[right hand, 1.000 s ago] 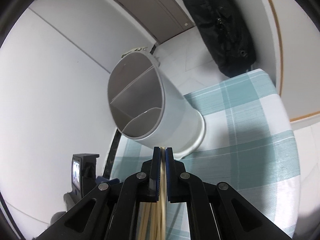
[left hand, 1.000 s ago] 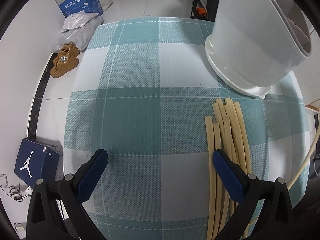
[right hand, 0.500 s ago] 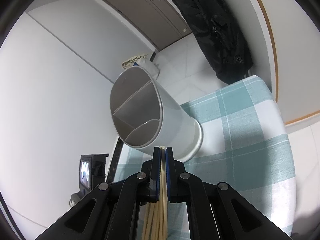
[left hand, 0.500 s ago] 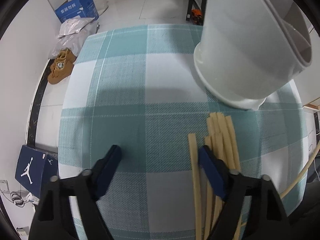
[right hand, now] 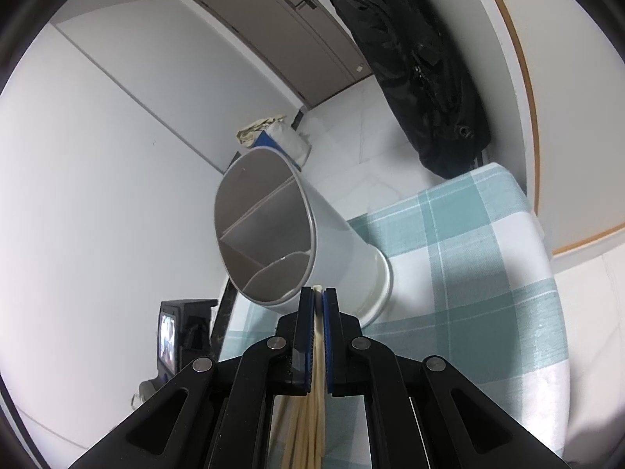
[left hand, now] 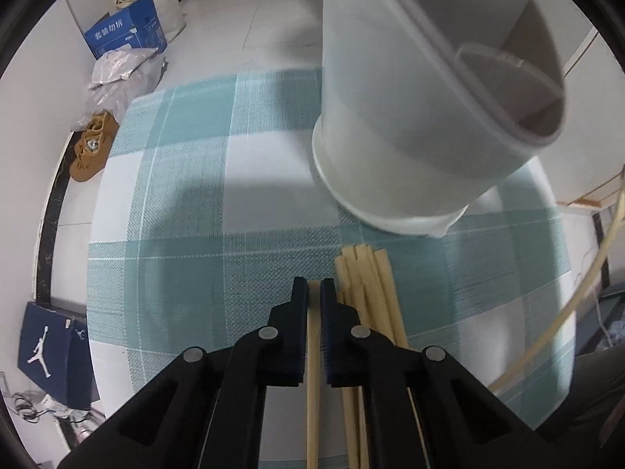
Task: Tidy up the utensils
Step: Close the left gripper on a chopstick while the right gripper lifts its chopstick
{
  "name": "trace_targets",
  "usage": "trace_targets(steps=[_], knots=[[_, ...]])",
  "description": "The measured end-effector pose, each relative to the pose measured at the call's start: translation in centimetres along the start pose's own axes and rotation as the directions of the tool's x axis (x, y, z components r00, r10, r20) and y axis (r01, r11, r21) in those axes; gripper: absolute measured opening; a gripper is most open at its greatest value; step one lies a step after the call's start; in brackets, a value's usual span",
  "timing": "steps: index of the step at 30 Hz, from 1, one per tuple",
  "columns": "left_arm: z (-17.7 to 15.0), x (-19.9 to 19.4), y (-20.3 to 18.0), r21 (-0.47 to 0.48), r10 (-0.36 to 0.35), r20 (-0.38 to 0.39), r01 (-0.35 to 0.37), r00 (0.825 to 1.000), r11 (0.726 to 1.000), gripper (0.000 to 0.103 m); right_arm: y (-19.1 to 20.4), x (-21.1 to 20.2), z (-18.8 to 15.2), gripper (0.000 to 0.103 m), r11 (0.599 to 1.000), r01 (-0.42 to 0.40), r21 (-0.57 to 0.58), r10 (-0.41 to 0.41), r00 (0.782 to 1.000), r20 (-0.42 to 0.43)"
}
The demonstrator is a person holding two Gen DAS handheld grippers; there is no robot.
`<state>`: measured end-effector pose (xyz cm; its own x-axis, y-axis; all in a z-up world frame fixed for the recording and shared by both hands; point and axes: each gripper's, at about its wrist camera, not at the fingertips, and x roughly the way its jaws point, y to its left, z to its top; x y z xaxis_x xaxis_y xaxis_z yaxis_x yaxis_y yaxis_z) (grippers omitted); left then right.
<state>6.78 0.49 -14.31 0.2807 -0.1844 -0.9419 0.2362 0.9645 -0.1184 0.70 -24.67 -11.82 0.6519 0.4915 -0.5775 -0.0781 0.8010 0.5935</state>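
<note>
I am pinching one chopstick point(left hand: 313, 336) in my left claw point(left hand: 313, 293), low in the frame on the checked worktop point(left hand: 187, 234), just left of the loose chopsticks point(left hand: 367, 285). My right claw point(right hand: 318, 301) is clamping a bundle point(right hand: 312, 410) before the white holder point(right hand: 324, 250), which is standing at centre.

A white utensil holder point(left hand: 410, 117) is seen standing upright on the teal-checked counter point(left hand: 187, 211), its interior point(right hand: 261, 234) split by partitions into compartments. Pale wooden chopsticks point(left hand: 369, 293) are laid in a loose bundle on the cloth just in front of its base. One chopstick point(left hand: 313, 336) is clamped between the left claw point(left hand: 313, 293). Several chopsticks point(right hand: 312, 410) are pinched in the right claw point(right hand: 318, 305), with tips pointed toward the holder's rim.
</note>
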Motion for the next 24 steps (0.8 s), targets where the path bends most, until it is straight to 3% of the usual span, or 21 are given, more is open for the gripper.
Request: trace_targets(steps=[3, 6, 9, 13, 15, 19, 24], knots=[[-0.1, -1.8, -0.4, 0.0, -0.022, 0.075, 0.022, 0.997, 1.0, 0.003, 0.4, -0.5, 0.0, 0.003, 1.0, 0.003, -0.018, -0.002, 1.0, 0.019], [-0.2, -4.2, -0.4, -0.016, -0.061, 0.174, 0.065, 0.983, 0.998, 0.003, 0.9, -0.9, 0.0, 0.003, 0.999, 0.003, -0.036, -0.002, 0.999, 0.034], [-0.6, -7.1, -0.1, -0.04, -0.092, 0.303, 0.11, 0.949, 0.993, 0.003, 1.6, -1.6, -0.3, 0.003, 0.998, 0.008, -0.062, -0.004, 0.999, 0.053], [-1.1, -9.7, -0.5, -0.057, -0.104, 0.417, 0.14, 0.903, 0.989, 0.003, 2.5, -2.6, -0.6, 0.003, 0.995, 0.015, -0.096, -0.007, 0.996, 0.084], [-1.3, -10.5, -0.7, -0.062, -0.105, 0.45, 0.148, 0.887, 0.987, 0.003, 3.2, -3.2, -0.8, 0.003, 0.992, 0.016, -0.124, -0.003, 0.994, 0.108], [-1.0, -11.3, -0.7, -0.053, -0.111, 0.458, 0.152, 0.882, 0.987, 0.003, 4.7, -4.2, -1.3, 0.003, 0.98, 0.036, -0.196, -0.006, 0.989, 0.15], [-1.5, -13.8, -1.4, -0.005, -0.121, 0.506, 0.144, 0.854, 0.99, 0.003, 6.1, -4.9, -1.7, 0.003, 0.964, 0.059, -0.258, -0.011, 0.983, 0.185]])
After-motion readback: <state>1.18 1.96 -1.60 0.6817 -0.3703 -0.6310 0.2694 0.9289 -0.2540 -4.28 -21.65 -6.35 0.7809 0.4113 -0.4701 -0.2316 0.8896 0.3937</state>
